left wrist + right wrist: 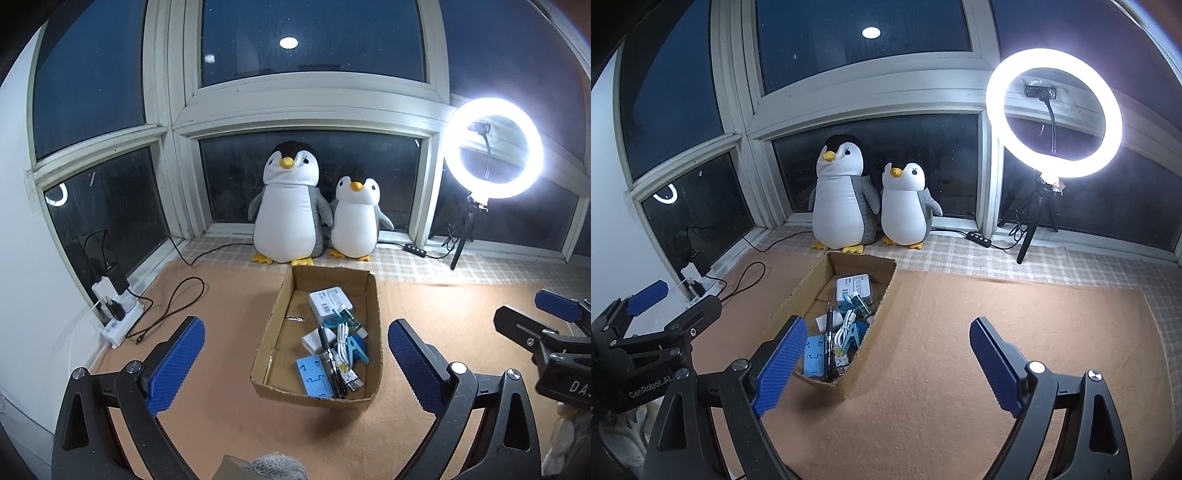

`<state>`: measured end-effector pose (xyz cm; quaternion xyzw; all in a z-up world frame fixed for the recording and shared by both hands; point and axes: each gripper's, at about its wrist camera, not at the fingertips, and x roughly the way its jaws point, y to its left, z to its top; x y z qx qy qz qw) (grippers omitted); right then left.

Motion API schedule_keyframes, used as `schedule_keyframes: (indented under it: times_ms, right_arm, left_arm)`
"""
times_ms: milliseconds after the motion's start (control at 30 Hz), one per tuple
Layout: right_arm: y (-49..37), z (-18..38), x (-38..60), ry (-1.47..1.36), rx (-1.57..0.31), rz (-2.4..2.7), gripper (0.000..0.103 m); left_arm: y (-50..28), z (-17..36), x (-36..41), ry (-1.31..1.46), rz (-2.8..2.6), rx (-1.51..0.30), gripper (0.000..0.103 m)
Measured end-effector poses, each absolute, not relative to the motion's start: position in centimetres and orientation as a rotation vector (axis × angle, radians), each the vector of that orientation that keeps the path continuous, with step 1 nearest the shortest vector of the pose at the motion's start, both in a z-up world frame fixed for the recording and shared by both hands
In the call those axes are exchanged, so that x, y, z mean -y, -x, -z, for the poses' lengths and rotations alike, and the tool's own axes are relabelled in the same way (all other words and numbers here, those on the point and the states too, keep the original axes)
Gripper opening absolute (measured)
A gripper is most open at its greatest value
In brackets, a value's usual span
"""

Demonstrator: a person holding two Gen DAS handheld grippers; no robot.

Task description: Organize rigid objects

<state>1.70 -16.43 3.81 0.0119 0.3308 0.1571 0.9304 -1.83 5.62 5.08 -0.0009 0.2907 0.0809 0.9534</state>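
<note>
An open cardboard box (275,325) (882,299) lies on the orange mat. It holds a white labelled box (330,301) (854,286), a white cable (341,341) (846,328), a blue clip (356,349) (855,338), a black pen (330,363) (830,343), a light blue flat piece (312,376) (813,360) and other small items. My left gripper (295,363) is open and empty, held above the mat in front of the box. My right gripper (888,362) is open and empty, to the right of the box. Each gripper shows at the edge of the other view.
Two plush penguins (286,206) (356,219) stand on the sill behind the box. A lit ring light on a tripod (493,147) (1052,112) stands at the right. A power strip with chargers and cables (118,317) (698,286) lies by the left wall.
</note>
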Motion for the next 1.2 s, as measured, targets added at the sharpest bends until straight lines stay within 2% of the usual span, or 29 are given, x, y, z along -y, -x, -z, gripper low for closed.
schedule_keyframes:
  times_ms: [1200]
  right_arm:
    - [-2.5,-2.3,16.6,-0.036,-0.729,-0.316,0.087]
  left_arm:
    - [1.4,-3.2,-6.1,0.018,-0.164,-0.642,0.102]
